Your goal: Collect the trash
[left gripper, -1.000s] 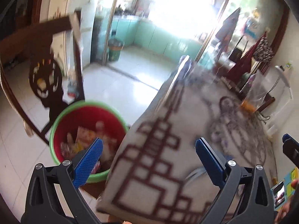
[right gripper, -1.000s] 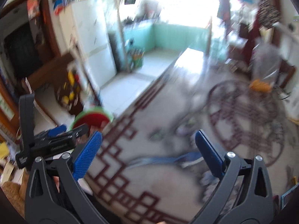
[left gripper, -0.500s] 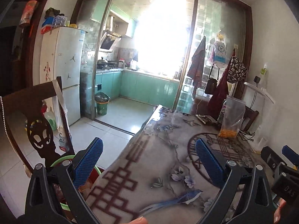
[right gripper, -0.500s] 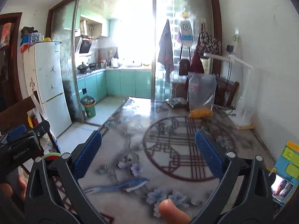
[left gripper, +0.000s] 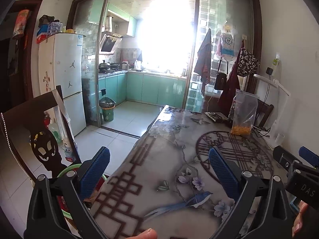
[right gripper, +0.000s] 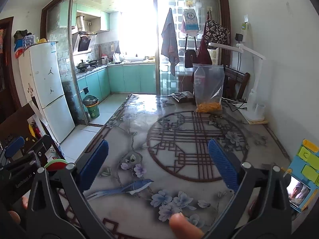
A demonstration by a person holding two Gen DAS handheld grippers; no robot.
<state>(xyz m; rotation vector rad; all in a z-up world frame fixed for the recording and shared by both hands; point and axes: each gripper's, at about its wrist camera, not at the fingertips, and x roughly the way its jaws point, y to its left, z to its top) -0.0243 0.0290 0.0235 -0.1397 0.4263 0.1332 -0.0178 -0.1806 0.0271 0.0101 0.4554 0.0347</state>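
My left gripper (left gripper: 159, 159) is open and holds nothing, above the near left edge of the patterned table (left gripper: 175, 151). The right gripper (right gripper: 158, 153) is open too, over the table's near middle, with nothing between its fingers. The red bin with a green rim (left gripper: 68, 169) stands on the floor by the table's left edge, mostly hidden behind my left finger; its rim also shows in the right wrist view (right gripper: 55, 163). A dark flat packet (right gripper: 182, 96) lies at the table's far end, beside a clear plastic bag with orange bits (right gripper: 208, 87).
A dark wooden chair (left gripper: 30, 123) stands left of the bin. A white lamp (right gripper: 253, 107) and cables sit at the table's far right. A phone on a colourful stand (right gripper: 299, 193) is near right. A green bin (left gripper: 107, 111) stands in the kitchen doorway.
Both views have swung up from the bin and table edge to look level across the table. Both grippers stay open.
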